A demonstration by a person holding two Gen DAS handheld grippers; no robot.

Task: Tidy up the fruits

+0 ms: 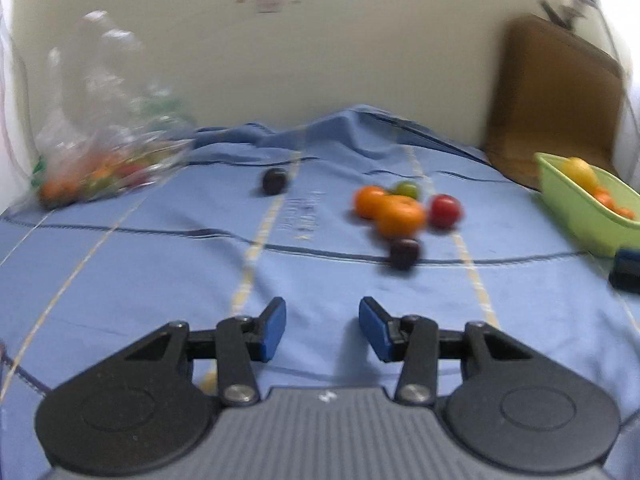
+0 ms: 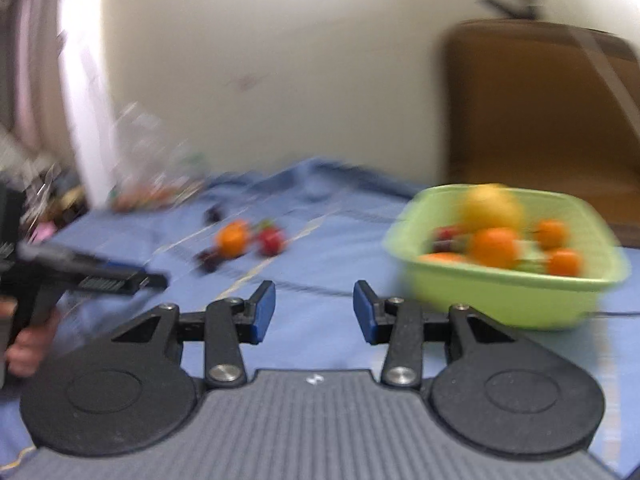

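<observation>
Two empty hand-held grippers [image 1: 322, 326] [image 2: 314, 310], jaws apart.

Left gripper [image 1: 322, 328], right gripper [image 2: 314, 312]: agape, empty.

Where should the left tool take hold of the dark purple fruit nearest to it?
Across the middle of the dark purple round fruit, from the near side: it looks clear there, while an orange round fruit sits close behind. The open left tool looks wide enough.

Blurred beyond naming: contents of the clear bag [image 1: 100, 152], far left of the green basin [image 1: 580, 216]. Cut off by the frame's right edge: that basin and the dark object [image 1: 627, 270] just below it. Smeared in the right wrist view: the basin's fruit [image 2: 494, 246].
</observation>
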